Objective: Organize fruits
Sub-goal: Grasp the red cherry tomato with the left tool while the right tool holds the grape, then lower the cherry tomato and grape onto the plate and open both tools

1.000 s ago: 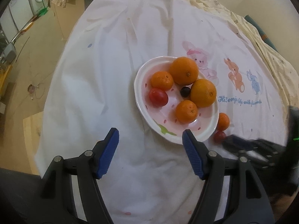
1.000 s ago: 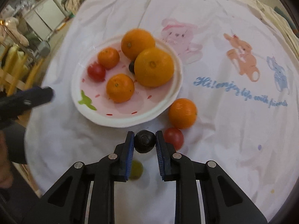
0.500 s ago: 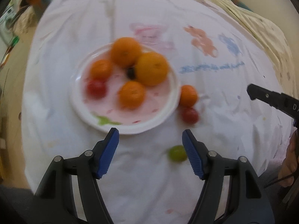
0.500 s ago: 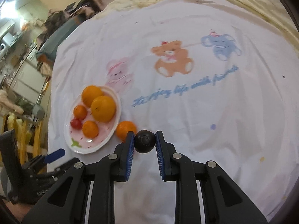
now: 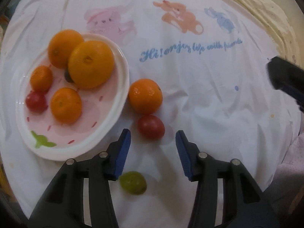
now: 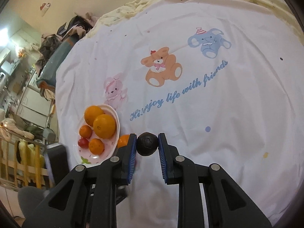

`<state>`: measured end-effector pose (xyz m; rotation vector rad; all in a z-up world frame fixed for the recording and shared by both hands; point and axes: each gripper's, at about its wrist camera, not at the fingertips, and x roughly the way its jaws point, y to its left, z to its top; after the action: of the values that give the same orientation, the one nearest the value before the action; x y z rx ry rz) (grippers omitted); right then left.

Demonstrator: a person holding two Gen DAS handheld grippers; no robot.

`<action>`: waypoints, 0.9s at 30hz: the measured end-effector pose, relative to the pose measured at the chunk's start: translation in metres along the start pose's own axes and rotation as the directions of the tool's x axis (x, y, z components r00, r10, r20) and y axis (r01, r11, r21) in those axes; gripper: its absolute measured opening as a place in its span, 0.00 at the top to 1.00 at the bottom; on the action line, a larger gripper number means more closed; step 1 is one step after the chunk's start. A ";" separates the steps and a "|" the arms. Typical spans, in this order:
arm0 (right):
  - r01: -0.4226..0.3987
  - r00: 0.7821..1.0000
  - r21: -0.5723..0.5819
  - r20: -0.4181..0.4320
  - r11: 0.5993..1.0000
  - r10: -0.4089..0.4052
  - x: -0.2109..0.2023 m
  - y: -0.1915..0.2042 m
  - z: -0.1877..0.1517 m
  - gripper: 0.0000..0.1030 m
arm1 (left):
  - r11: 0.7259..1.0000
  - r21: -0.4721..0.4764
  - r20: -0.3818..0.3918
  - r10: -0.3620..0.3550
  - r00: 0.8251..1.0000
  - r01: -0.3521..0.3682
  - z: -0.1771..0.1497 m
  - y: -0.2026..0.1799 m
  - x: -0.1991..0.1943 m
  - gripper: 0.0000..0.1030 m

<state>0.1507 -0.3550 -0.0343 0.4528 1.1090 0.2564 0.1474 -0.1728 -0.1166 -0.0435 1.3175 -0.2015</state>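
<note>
a dark berry (image 6: 147, 143) is clamped in the right gripper (image 6: 147, 144); the left gripper (image 5: 153, 142), closing, holds nothing above a tomato (image 5: 151, 127).

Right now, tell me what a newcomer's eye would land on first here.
The white plate piled with oranges, at the left of the cartoon-printed cloth. Next, the dark round fruit pinched in the right gripper. Then the red tomato just ahead of the closing left gripper, nothing between its jaws.
</note>
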 end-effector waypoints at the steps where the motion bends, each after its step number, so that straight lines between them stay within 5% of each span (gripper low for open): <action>1: 0.002 1.000 0.000 0.003 1.000 -0.002 -0.001 0.000 0.000 0.77 | 1.000 0.008 0.003 0.008 1.000 -0.008 0.001 -0.001 0.002 0.64; 10: 0.009 1.000 -0.015 0.013 1.000 -0.009 -0.001 0.004 0.002 0.77 | 1.000 0.028 -0.017 -0.003 1.000 0.004 0.001 0.000 0.005 0.73; 21: -0.023 1.000 -0.085 -0.009 0.996 0.022 0.006 0.027 0.000 0.77 | 0.999 0.036 0.065 -0.037 0.997 0.034 -0.019 0.033 -0.076 0.73; 27: -0.034 0.999 -0.137 -0.027 0.990 0.031 0.013 0.045 -0.004 0.77 | 1.000 -0.004 0.129 0.016 0.991 -0.015 -0.029 0.081 -0.111 0.73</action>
<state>0.1537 -0.3086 -0.0249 0.3462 1.1011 0.3653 0.1034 -0.0721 -0.0290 -0.0481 1.1887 -0.1804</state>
